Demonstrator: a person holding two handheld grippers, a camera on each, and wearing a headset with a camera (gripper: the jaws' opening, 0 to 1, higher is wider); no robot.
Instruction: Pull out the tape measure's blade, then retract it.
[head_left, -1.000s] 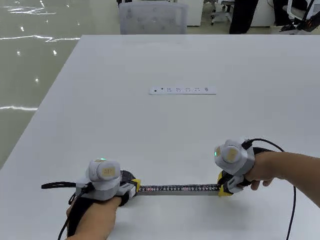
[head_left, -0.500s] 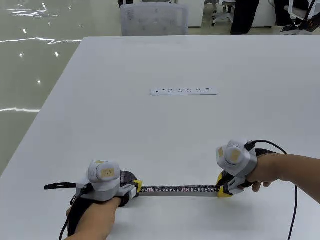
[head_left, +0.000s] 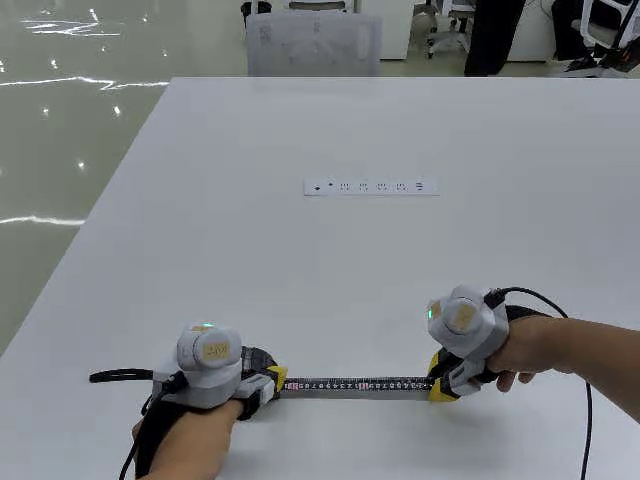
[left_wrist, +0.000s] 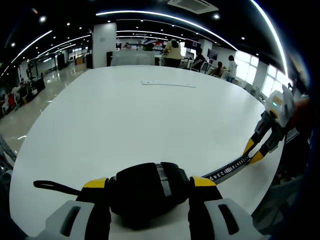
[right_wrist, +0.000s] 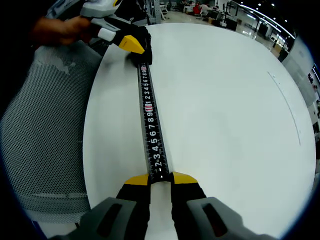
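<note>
A black tape measure case rests on the white table, and my left gripper is shut on it. In the head view the case sits at the near left under the left gripper. Its dark blade with white numbers lies flat on the table, running right to my right gripper. Seen from the right gripper view, the blade stretches away from the right gripper, which is shut on its end. The blade also crosses the left gripper view toward the right gripper.
A white power strip lies further back at the table's middle. A black strap trails left from the case. A grey chair back stands beyond the far edge. Grey mesh shows beside the near table edge.
The right gripper has shifted slightly left with the blade's end, so the drawn-out length is a little shorter. The left gripper holds the case still.
</note>
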